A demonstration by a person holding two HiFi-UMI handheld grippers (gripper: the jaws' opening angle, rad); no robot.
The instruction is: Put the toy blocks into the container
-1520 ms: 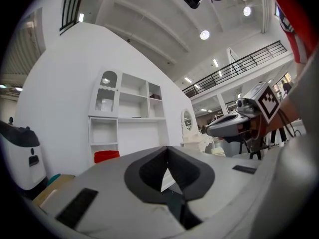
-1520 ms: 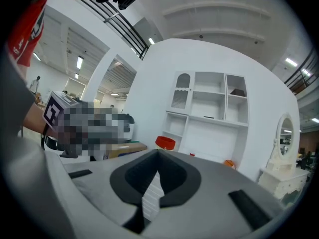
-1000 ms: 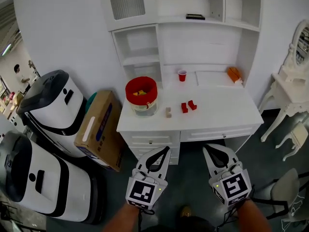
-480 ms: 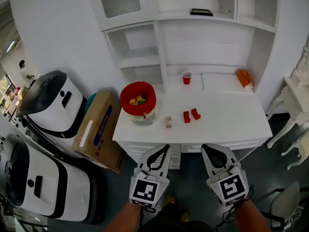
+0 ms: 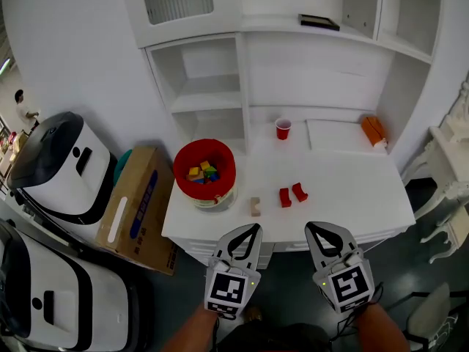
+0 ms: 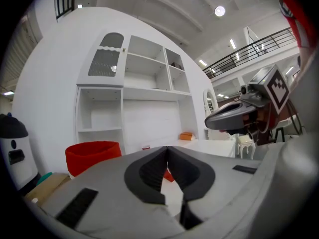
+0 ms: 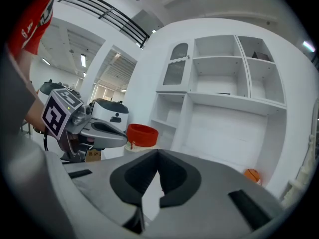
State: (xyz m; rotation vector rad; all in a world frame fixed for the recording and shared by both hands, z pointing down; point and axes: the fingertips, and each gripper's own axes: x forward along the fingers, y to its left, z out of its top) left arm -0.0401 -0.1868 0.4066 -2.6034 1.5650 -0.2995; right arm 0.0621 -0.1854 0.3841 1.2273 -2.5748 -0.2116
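Observation:
A red container point(image 5: 204, 171) with several coloured blocks inside stands at the left end of the white desk point(image 5: 344, 196). On the desktop lie a beige block point(image 5: 255, 207) and two red blocks point(image 5: 285, 197) point(image 5: 300, 191). My left gripper point(image 5: 253, 228) and right gripper point(image 5: 314, 227) hover side by side just short of the desk's front edge, both shut and empty. In the left gripper view the container point(image 6: 92, 156) sits left of the shut gripper point(image 6: 166, 148). In the right gripper view the container point(image 7: 141, 135) lies beyond my shut gripper point(image 7: 158, 152).
A red cup point(image 5: 283, 128) and an orange object point(image 5: 374, 130) stand at the desk's back, under white shelves. A cardboard box point(image 5: 135, 207) and white machines point(image 5: 51, 163) stand left of the desk. A white chair point(image 5: 447, 204) is at the right.
Both grippers have moved forward toward the desk, which now looks nearer and larger. The jaws have stayed shut and the blocks have not moved.

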